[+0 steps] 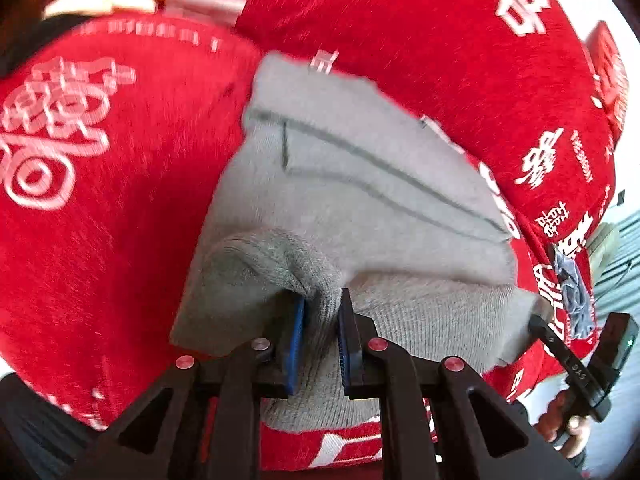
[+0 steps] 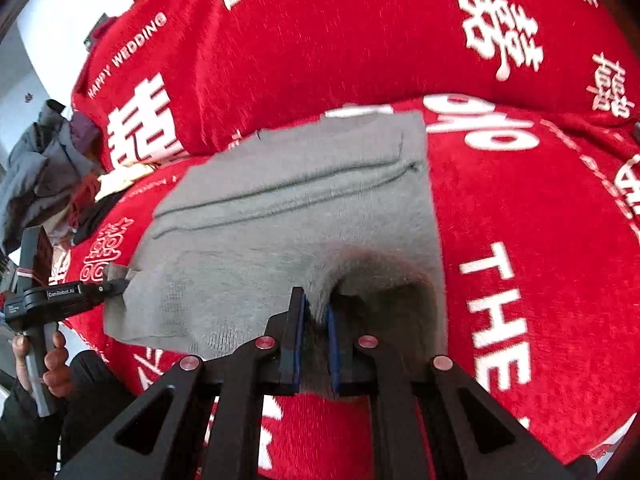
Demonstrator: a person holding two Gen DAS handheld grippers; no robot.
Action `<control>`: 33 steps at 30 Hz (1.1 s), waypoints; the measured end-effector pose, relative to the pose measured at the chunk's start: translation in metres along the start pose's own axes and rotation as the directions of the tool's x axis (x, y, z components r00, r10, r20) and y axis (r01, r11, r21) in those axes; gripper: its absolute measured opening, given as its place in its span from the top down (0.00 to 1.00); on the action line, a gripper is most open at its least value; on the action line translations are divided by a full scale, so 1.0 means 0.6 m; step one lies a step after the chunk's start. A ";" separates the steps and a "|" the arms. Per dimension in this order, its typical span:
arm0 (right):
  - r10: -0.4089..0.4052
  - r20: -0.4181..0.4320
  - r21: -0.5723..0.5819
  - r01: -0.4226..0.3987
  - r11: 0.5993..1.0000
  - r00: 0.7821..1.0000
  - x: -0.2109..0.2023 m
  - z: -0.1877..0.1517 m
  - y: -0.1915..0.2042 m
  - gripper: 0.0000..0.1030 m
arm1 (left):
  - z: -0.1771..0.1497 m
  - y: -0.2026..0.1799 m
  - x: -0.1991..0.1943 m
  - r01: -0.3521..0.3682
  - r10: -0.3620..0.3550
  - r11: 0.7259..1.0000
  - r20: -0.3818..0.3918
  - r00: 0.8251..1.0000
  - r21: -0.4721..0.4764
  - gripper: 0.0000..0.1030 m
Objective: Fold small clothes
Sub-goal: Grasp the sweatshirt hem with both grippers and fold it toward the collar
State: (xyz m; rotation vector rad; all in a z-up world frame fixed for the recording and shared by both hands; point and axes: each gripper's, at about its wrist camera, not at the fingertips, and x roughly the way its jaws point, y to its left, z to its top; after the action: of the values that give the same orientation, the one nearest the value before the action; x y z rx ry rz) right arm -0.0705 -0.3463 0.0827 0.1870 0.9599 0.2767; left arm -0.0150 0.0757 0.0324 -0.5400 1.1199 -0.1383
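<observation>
A small grey knitted garment (image 2: 288,216) with thin dark seam lines lies on a red plush cover (image 2: 520,200) printed with white characters and English words. It lies spread mostly flat, and its far part rests against the bulge of the cover behind it. The near hem of ribbed knit is raised from the cover, because both grippers hold it. No finished fold can be seen in either view, so the fold seems to be only at its start: the near edge is taken, but it is not yet carried over the rest of the cloth. The whole fold and the smoothing are probably left to do.

The left gripper (image 1: 322,320) has its blue pads (image 1: 297,332) pressed together on a bunch of the ribbed hem near the left corner of the garment. In the right wrist view this gripper comes in from the left side, low and about level, and a bare hand (image 2: 52,364) holds its handle. The right gripper (image 2: 316,320) is clamped in the same way on the hem near the right corner, where the cloth rises in a small tent between its pads. Both point forward along the garment, well apart from each other.

At the far left of the right wrist view a heap of other clothes (image 2: 44,168), grey and dark, waits beside the cover.
</observation>
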 end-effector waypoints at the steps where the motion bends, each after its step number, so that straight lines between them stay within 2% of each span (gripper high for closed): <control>1: 0.004 -0.020 0.012 -0.004 1.000 1.000 0.009 0.000 -0.004 0.86 | -0.002 0.006 0.004 0.015 -0.015 1.000 -0.005 1.000 -0.012 0.79; 2: 0.003 -0.030 0.025 -0.002 1.000 1.000 0.013 -0.002 -0.008 0.84 | -0.007 0.008 -0.002 0.030 -0.030 0.999 0.006 1.000 -0.014 0.79; 3: 0.004 -0.033 0.042 -0.002 0.999 0.999 0.013 -0.006 -0.013 0.84 | -0.009 0.012 -0.006 0.037 -0.037 0.999 0.005 0.999 -0.013 0.69; 4: 0.018 -0.035 0.053 -0.016 0.998 0.999 0.013 -0.004 -0.019 0.81 | -0.014 0.013 -0.012 0.054 -0.054 0.998 0.002 0.999 -0.017 0.46; 5: 0.036 -0.034 0.061 -0.034 0.998 0.999 0.009 -0.009 -0.021 0.77 | -0.022 0.017 -0.021 0.080 -0.080 0.996 0.004 0.997 -0.024 0.32; 6: 0.050 -0.029 0.063 -0.048 0.997 0.998 0.004 -0.015 -0.022 0.73 | -0.032 0.019 -0.032 0.087 -0.086 0.996 0.016 0.996 -0.029 0.14; 8: 0.046 -0.023 0.049 -0.045 0.998 0.999 -0.005 -0.027 -0.020 0.46 | -0.047 0.018 -0.053 0.056 -0.055 0.998 0.065 0.996 -0.014 0.11; 9: 0.039 -0.022 0.040 -0.038 0.998 0.999 -0.009 -0.034 -0.018 0.43 | -0.054 0.017 -0.057 0.039 -0.039 0.999 0.065 0.997 0.005 0.11; 15: 0.052 -0.037 0.002 -0.052 0.999 0.998 0.002 -0.044 -0.011 0.43 | -0.078 0.021 -0.025 0.032 -0.032 0.999 -0.017 0.999 -0.014 0.11; 17: 0.066 -0.040 0.006 -0.066 0.998 0.997 0.008 -0.040 -0.011 0.44 | -0.079 0.005 -0.016 0.024 -0.024 1.000 -0.021 0.999 0.014 0.19; 18: 0.068 -0.046 0.002 -0.068 0.998 0.997 0.013 -0.038 -0.010 0.57 | -0.077 -0.003 -0.012 0.013 -0.013 0.999 -0.025 1.000 0.034 0.29; 19: 0.064 -0.069 -0.018 -0.065 0.998 0.996 0.020 -0.036 -0.007 0.81 | -0.075 -0.013 -0.007 -0.025 0.026 0.998 -0.022 0.999 0.059 0.43; 20: 0.054 -0.091 -0.035 -0.058 0.998 0.994 0.025 -0.036 -0.003 0.87 | -0.074 -0.017 -0.008 -0.047 0.049 0.996 -0.019 0.999 0.075 0.55; 21: 0.055 -0.096 -0.045 -0.059 0.997 0.994 0.023 -0.035 -0.001 0.87 | -0.073 -0.022 -0.007 -0.038 0.041 0.995 -0.038 0.998 0.091 0.84; 22: 0.065 -0.088 -0.048 -0.070 0.996 0.994 0.017 -0.034 0.000 0.88 | -0.073 -0.023 -0.008 -0.008 0.014 0.996 -0.068 0.998 0.088 0.90; 26: 0.125 -0.021 -0.043 -0.125 0.991 0.992 -0.027 -0.023 0.004 0.89 | -0.071 -0.032 -0.049 -0.024 0.024 0.994 0.000 1.000 0.103 0.90; 33: 0.176 0.059 -0.029 -0.174 0.984 0.983 -0.073 0.021 0.018 0.89 | -0.020 -0.062 -0.109 0.028 -0.040 0.995 0.133 0.990 0.094 0.90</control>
State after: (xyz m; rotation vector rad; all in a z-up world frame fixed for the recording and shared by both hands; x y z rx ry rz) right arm -0.0855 -0.3504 0.1267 0.2578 0.8802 0.4413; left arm -0.0487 0.0636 0.0998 -0.4795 0.9682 -0.1795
